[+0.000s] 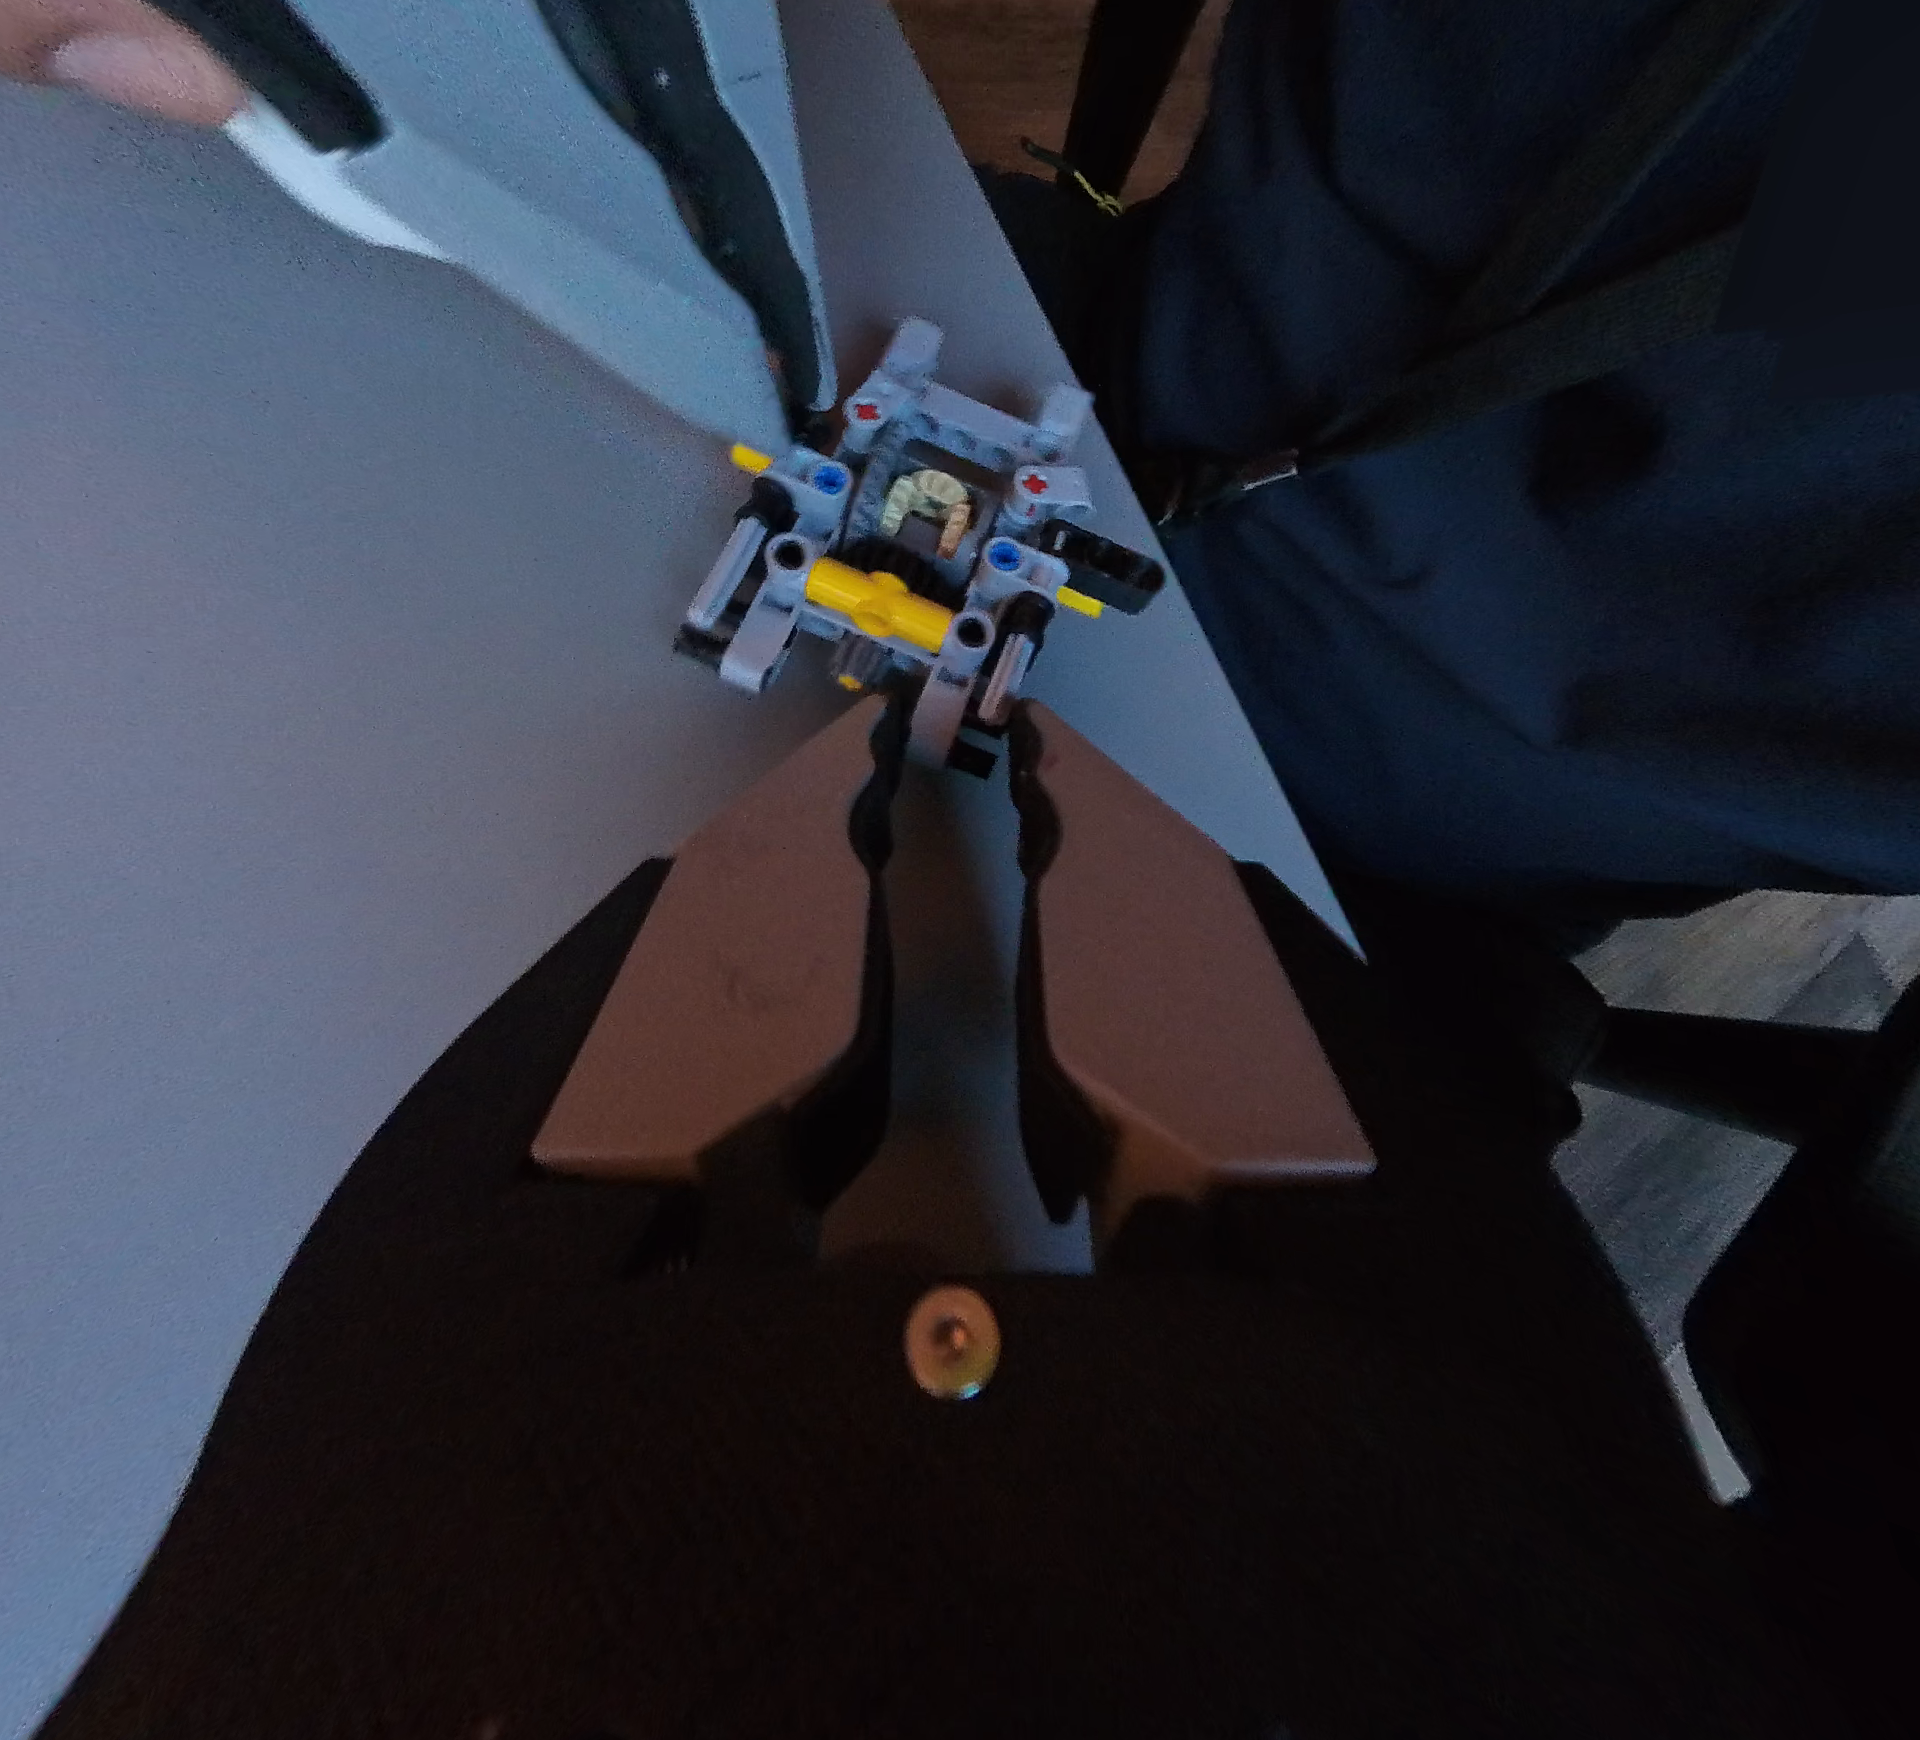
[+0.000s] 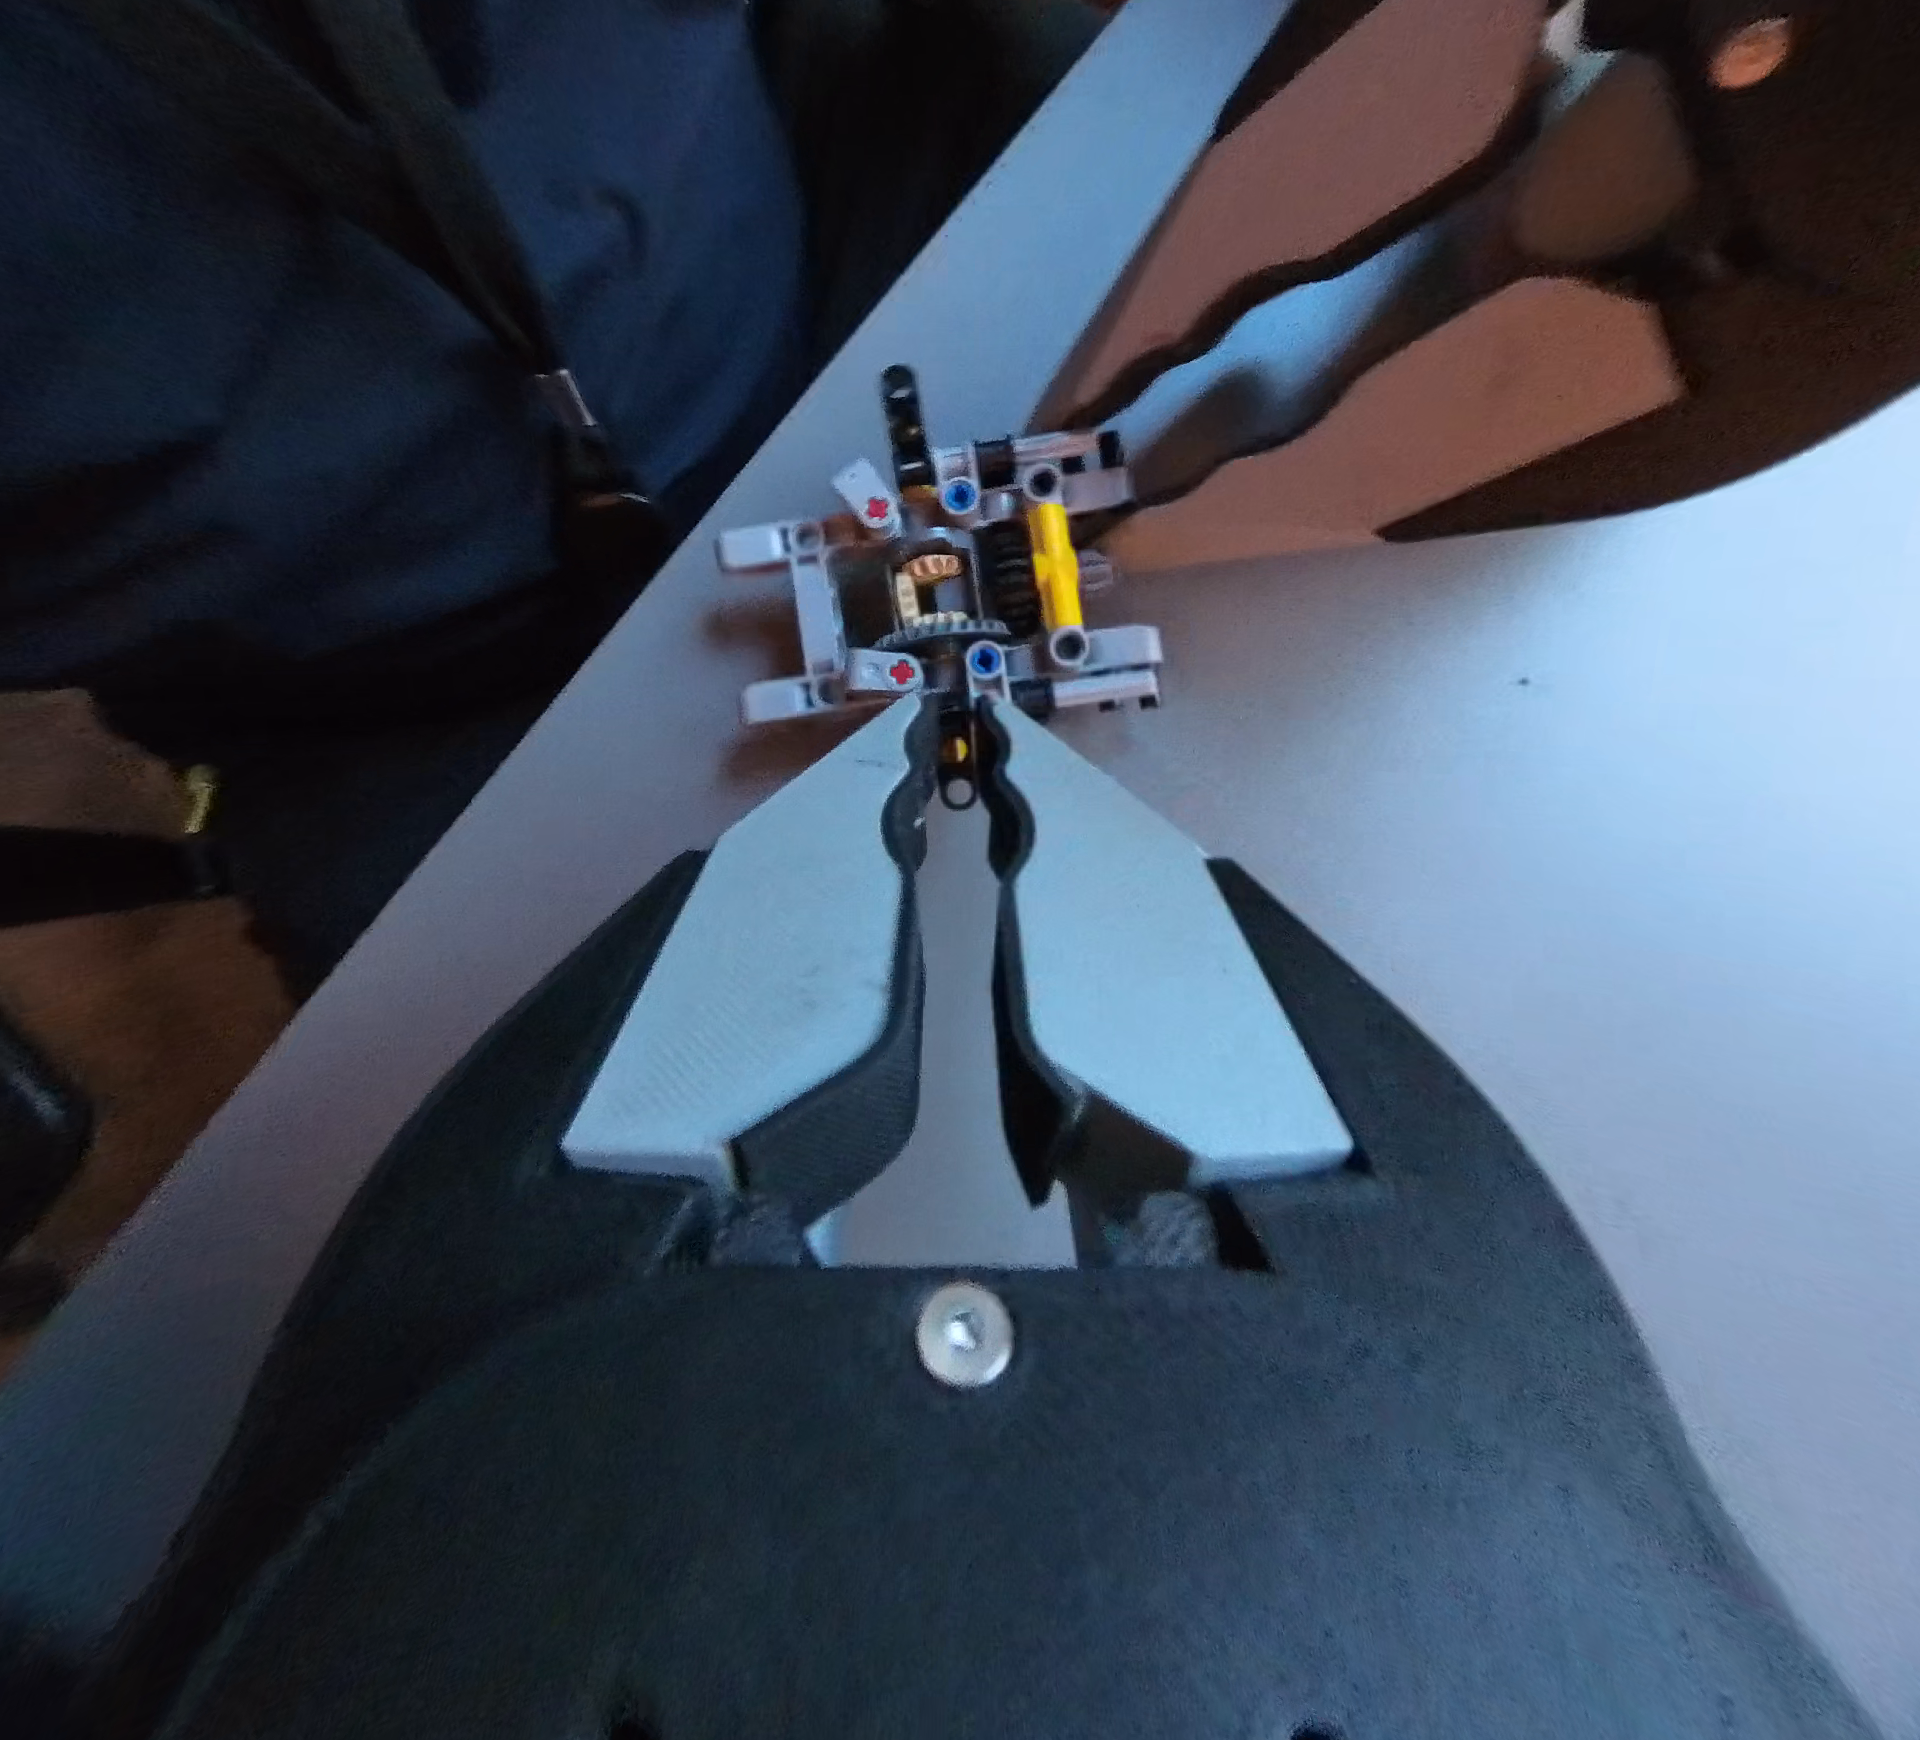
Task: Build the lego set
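A small building-brick assembly of grey beams, black gears, a yellow connector and blue and red pins sits near the edge of a grey table. My left gripper, with brown fingers, is shut on a grey beam and a black piece at the assembly's near corner. The right wrist view shows the assembly with my left gripper at its far right corner. My right gripper, with pale fingers, is shut on a thin black beam that sticks out of the assembly's side. Its tips also show in the left wrist view.
The table edge runs diagonally just behind the assembly. A person in dark blue clothing sits close behind that edge. A hand grips the right tool at the upper left. A chair base stands on the floor at the right. Some 5 cm of space lies between my two pairs of fingers.
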